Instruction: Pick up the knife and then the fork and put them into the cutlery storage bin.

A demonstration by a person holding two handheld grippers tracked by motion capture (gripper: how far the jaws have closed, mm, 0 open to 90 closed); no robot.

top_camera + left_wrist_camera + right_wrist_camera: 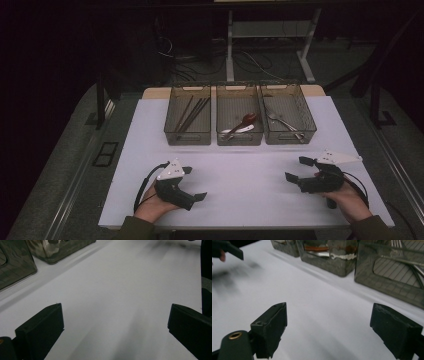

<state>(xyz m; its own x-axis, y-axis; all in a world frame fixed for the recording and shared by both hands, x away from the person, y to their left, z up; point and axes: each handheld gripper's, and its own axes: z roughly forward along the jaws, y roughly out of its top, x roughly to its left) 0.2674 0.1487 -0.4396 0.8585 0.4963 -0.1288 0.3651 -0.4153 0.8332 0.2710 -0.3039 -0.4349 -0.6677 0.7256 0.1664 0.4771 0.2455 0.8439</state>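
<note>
At lower right of the high view the right gripper [295, 170], black with a pale three-cornered plate, hovers over the smooth white table sheet [245, 175] with jaws spread wide and nothing between them, its hand [345, 197] entering from the bottom edge. At lower left the left gripper [194, 184] sits likewise agape and empty. Across the upper middle stand three smoky translucent bins: chopsticks bin [187, 115], spoon bin [239, 117], fork bin [287, 114].

High view: overhead, facing forward and down, far. Gripper views: low, close to white table [250, 185], facing bins; middle bin [239, 122] shared by high and right gripper views
</note>
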